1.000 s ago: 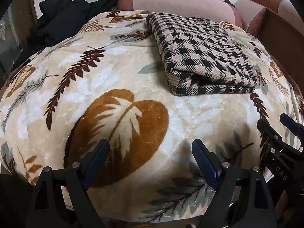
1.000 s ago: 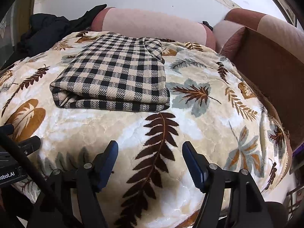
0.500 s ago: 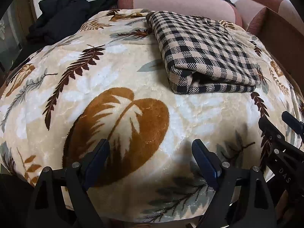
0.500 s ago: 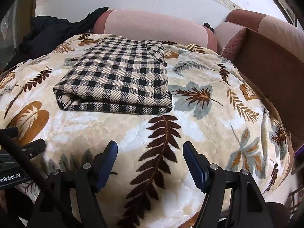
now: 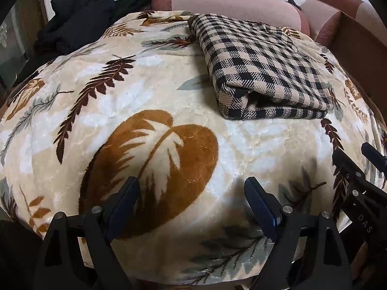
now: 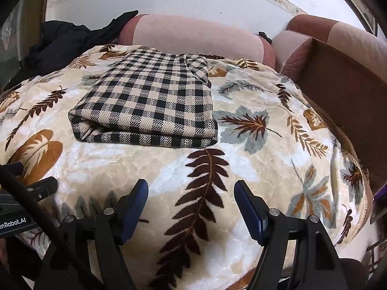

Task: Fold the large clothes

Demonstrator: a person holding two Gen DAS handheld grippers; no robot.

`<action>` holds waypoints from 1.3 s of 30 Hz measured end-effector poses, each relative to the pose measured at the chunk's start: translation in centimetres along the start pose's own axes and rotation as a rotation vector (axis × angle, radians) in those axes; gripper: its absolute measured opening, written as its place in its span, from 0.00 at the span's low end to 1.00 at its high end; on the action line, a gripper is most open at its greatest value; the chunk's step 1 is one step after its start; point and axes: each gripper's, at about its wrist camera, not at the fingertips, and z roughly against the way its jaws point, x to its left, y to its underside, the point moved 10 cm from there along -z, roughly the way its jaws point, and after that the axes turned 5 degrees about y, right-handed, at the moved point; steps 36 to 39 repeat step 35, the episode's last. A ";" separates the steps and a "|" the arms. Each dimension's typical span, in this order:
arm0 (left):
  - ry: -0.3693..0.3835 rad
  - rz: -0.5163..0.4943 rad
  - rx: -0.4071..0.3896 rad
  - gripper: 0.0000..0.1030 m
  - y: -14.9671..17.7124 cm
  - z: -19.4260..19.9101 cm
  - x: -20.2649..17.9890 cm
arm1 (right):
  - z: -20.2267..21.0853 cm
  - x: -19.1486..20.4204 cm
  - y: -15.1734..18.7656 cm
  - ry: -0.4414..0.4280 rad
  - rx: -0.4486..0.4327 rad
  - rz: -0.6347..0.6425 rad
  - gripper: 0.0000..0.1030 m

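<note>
A black-and-beige checked garment (image 5: 261,70) lies folded into a flat rectangle on a leaf-patterned blanket (image 5: 150,111); it also shows in the right wrist view (image 6: 150,101). My left gripper (image 5: 192,188) is open and empty, near the blanket's front edge, well short of the garment. My right gripper (image 6: 191,191) is open and empty too, in front of the garment's near folded edge. The right gripper shows at the right edge of the left wrist view (image 5: 358,169), and part of the left gripper shows at the left edge of the right wrist view (image 6: 31,188).
The blanket (image 6: 254,159) covers a sofa seat. Pink back cushions (image 6: 193,38) stand behind it, and a brown armrest (image 6: 343,82) is on the right. A pile of black clothes (image 5: 79,21) lies at the back left.
Both grippers have pulled back slightly and tilted, so the folded garment sits a little lower in each view. The garment itself has not moved. Both grippers stay open.
</note>
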 end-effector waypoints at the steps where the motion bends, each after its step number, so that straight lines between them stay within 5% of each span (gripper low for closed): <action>1: -0.002 -0.002 -0.001 0.85 0.0 0.0 0.0 | 0.0 0.0 0.0 0.003 -0.002 0.001 0.76; 26: -0.007 0.013 -0.090 0.85 1.4 4.6 1.3 | 5.6 -1.1 0.1 0.076 -0.151 -0.022 0.76; 39: -0.002 -0.008 -0.168 0.85 2.6 8.1 1.8 | 8.4 -0.1 1.9 0.032 -0.138 -0.008 0.78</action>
